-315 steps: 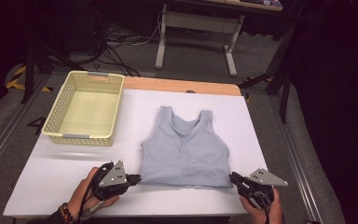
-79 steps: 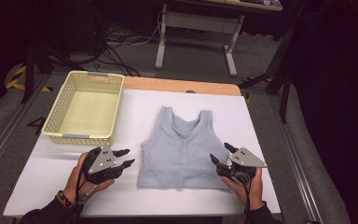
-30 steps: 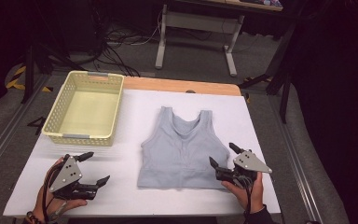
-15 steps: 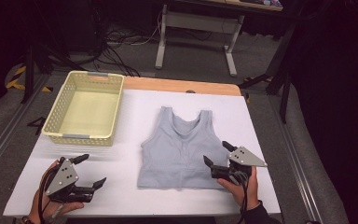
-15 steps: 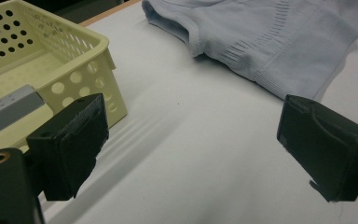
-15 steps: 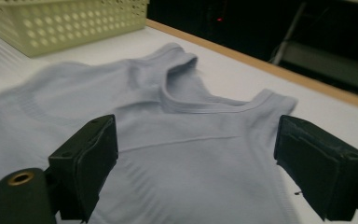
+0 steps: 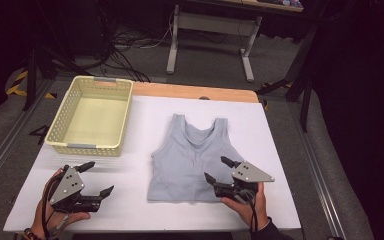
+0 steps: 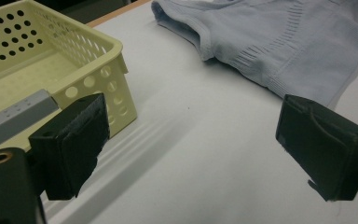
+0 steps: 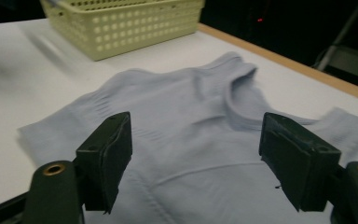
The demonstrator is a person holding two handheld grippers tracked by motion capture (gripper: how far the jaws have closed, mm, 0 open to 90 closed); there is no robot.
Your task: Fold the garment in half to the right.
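Observation:
A pale blue sleeveless top (image 7: 192,157) lies flat on the white table (image 7: 145,115), straps toward the far side. My right gripper (image 7: 219,171) stands open over the top's lower right part, jaws pointing left across the fabric (image 9: 191,135), holding nothing. Near the table's front left corner my left gripper (image 7: 96,178) is open too, well apart from the top, with bare table between its jaws. The top's hem corner (image 8: 303,70) lies ahead of it in the left gripper view.
A pale yellow perforated basket (image 7: 92,116) stands at the back left of the table; its near corner (image 8: 93,70) is close ahead in the left gripper view. Beyond the table are a wooden edge strip (image 7: 195,91), cables and a desk frame on the floor.
The left gripper has pulled away from the top to the front left corner and stays open. The right gripper has edged left onto the top's lower right part.

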